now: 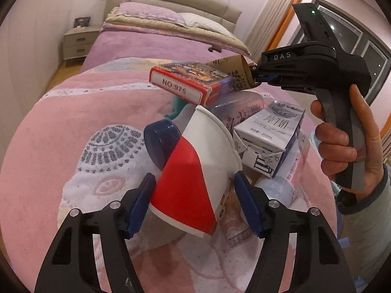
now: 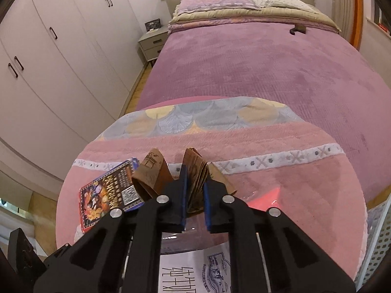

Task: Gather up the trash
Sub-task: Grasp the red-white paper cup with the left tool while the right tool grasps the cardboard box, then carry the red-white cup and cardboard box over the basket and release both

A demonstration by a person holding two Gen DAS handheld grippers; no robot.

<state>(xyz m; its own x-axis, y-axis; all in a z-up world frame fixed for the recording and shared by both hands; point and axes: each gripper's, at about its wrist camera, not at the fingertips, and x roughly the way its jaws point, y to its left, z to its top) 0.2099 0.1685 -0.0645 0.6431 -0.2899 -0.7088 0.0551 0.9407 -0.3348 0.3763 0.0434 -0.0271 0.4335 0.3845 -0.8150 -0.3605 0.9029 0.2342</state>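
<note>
A pile of trash lies on the pink blanket (image 1: 61, 127). My left gripper (image 1: 193, 195) is open, its pads either side of a red and white paper cup (image 1: 193, 171) that lies tilted on the pile. Behind the cup are a blue-capped bottle (image 1: 161, 141), a red card box marked NO.975 (image 1: 188, 83), a white milk carton (image 1: 268, 134) and a clear plastic bottle (image 1: 276, 188). My right gripper (image 2: 195, 205), also in the left wrist view (image 1: 254, 74), is shut on a folded brown paper bag (image 2: 198, 180), also in the left wrist view (image 1: 234, 70), above the pile.
The blanket covers the foot of a bed with a purple cover (image 2: 244, 68). Pillows (image 1: 151, 14) and a headboard are at the far end. A nightstand (image 1: 78, 44) and white wardrobes (image 2: 48, 61) stand to the left. A white perforated bin edge (image 2: 376, 239) shows at the right.
</note>
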